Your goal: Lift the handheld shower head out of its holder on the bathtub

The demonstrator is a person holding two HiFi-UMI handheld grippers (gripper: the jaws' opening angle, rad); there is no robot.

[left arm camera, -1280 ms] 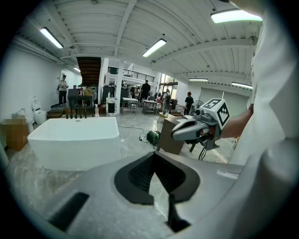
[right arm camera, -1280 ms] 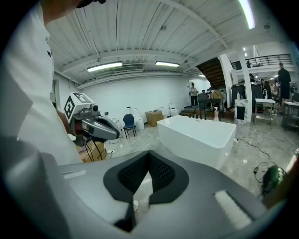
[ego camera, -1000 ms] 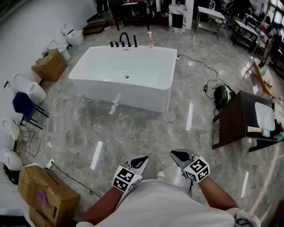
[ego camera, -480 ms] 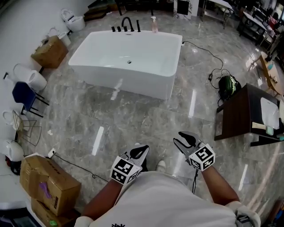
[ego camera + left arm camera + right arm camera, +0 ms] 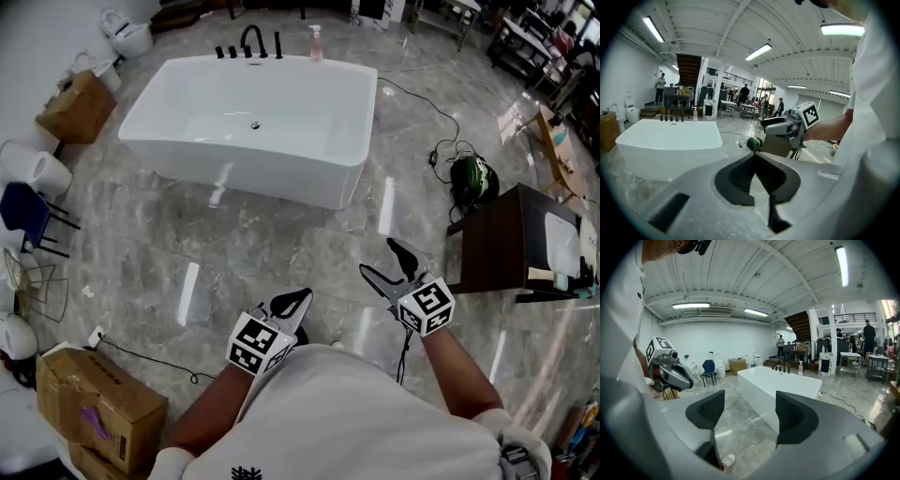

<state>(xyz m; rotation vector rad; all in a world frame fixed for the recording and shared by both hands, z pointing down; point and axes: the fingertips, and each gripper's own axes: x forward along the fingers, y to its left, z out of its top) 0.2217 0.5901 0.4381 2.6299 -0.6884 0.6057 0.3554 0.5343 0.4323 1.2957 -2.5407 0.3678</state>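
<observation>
The white bathtub (image 5: 281,169) stands across the floor ahead of me. A row of black fittings (image 5: 246,45) lines its far rim, and the slim upright one at the right end looks like the handheld shower head (image 5: 277,44). Both grippers are well short of the tub, close to my body. My left gripper (image 5: 292,302) is shut and holds nothing; its tips meet in the left gripper view (image 5: 753,157). My right gripper (image 5: 394,267) has just been opening; its jaws now stand wide apart with nothing between them (image 5: 750,397). The right gripper view shows the tub (image 5: 787,383) beyond them.
A pink soap bottle (image 5: 316,44) stands on the tub rim beside the fittings. A dark table (image 5: 506,244) is at the right, with a green device and cable (image 5: 469,178) behind it. At the left are cardboard boxes (image 5: 98,403), toilets (image 5: 33,171) and a blue chair (image 5: 23,214).
Both grippers have moved forward across the floor, and the tub lies nearer in the head view. The right gripper's jaws went from together to wide apart; the left stayed shut.
</observation>
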